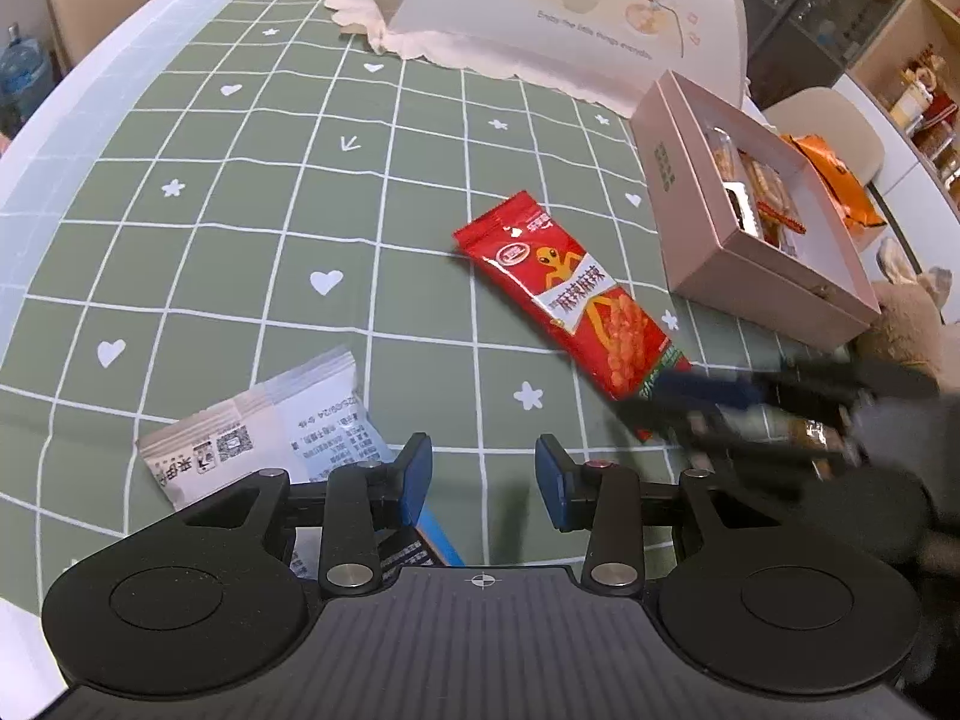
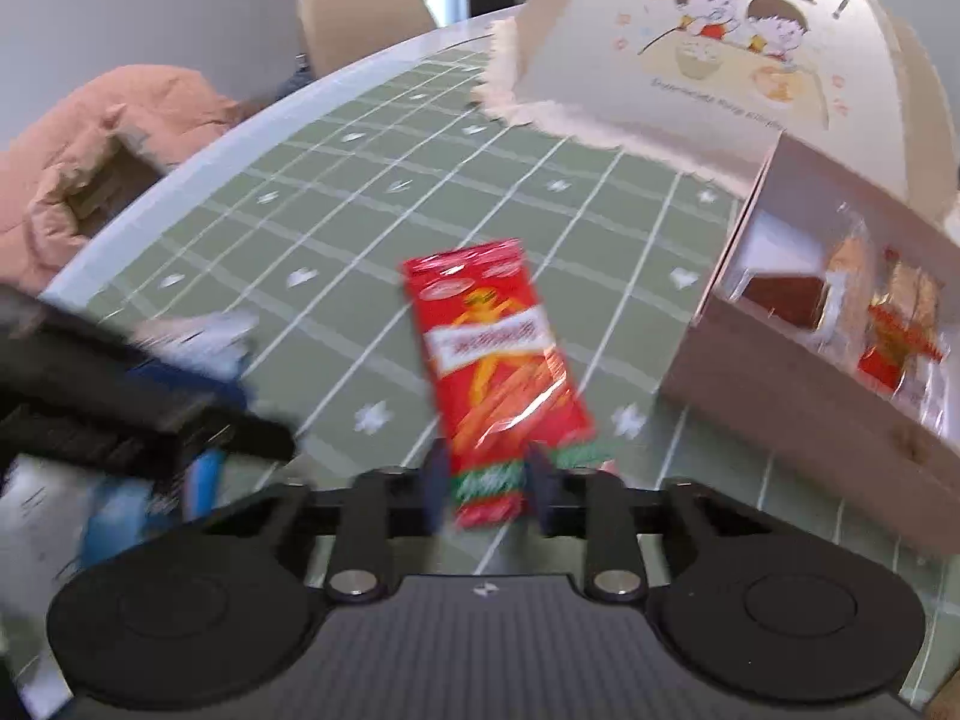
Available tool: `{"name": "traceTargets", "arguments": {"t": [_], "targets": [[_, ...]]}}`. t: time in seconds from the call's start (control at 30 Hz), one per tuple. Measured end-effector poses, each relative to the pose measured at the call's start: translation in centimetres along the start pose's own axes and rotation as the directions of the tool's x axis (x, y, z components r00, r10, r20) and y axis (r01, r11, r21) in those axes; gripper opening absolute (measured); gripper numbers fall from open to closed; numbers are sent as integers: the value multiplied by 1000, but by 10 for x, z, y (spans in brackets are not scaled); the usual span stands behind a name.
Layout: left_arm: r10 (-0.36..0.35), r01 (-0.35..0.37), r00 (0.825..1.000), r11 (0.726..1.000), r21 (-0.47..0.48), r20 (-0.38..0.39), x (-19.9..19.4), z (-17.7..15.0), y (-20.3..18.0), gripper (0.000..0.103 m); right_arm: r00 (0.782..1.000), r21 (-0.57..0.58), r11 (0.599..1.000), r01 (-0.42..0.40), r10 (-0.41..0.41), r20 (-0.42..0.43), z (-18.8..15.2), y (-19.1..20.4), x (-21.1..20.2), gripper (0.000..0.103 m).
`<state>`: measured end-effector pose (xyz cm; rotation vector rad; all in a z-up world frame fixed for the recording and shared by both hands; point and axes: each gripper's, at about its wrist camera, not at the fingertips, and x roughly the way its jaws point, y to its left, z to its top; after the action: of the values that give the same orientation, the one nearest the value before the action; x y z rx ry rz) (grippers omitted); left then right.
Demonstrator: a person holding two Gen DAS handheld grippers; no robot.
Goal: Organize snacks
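A long red snack packet (image 1: 570, 294) (image 2: 495, 354) lies over the green checked tablecloth. My right gripper (image 2: 487, 483) is shut on its lower end; it shows blurred in the left wrist view (image 1: 690, 414). My left gripper (image 1: 483, 474) is open and empty, hovering above the cloth beside a white snack packet (image 1: 264, 432) and a blue-edged packet (image 1: 438, 540) under its fingers. A pink open box (image 1: 750, 276) (image 2: 798, 384) holding several wrapped snacks stands to the right of the red packet.
A cream dome food cover (image 1: 564, 12) (image 2: 708, 54) with a cartoon print stands behind the box. An orange packet (image 1: 834, 180) lies beyond the box. A chair with a pink jacket (image 2: 102, 144) is at the table's far left. The table edge (image 1: 90, 96) curves left.
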<state>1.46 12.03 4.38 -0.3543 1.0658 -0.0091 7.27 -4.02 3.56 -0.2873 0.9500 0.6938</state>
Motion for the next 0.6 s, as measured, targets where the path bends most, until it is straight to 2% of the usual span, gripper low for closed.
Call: {"name": "traceTargets", "arguments": {"t": [0.17,0.23,0.3,0.33,0.37,0.43,0.5,0.6], "targets": [[-16,16,1000,1000,-1,9,11,8,-8,42,999,-11,999,-41,40,-25,-36,13,-27,22],[-7,8,999,1000,-12,33,15,16,-10,42,1000,2,1000,-10,10,-8,-46,11,-41,22],[-4,7,998,998,-55,56,23,29,-8,42,998,28,998,60,-61,30,-52,7,-56,25],[-1,7,998,996,-83,65,27,36,-6,42,992,43,993,111,-113,48,-55,3,-64,32],[3,5,997,994,-113,71,33,43,-4,42,983,68,984,166,-170,63,-58,-1,-71,45],[-6,19,996,987,-162,85,42,57,-2,42,967,141,964,227,-240,85,-63,-13,-84,59],[0,16,995,986,-164,95,49,69,-6,42,956,229,941,251,-277,90,-67,-30,-94,59],[8,-1,995,997,-75,99,60,82,-24,43,950,354,896,269,-307,54,-76,-58,-98,63]]}}
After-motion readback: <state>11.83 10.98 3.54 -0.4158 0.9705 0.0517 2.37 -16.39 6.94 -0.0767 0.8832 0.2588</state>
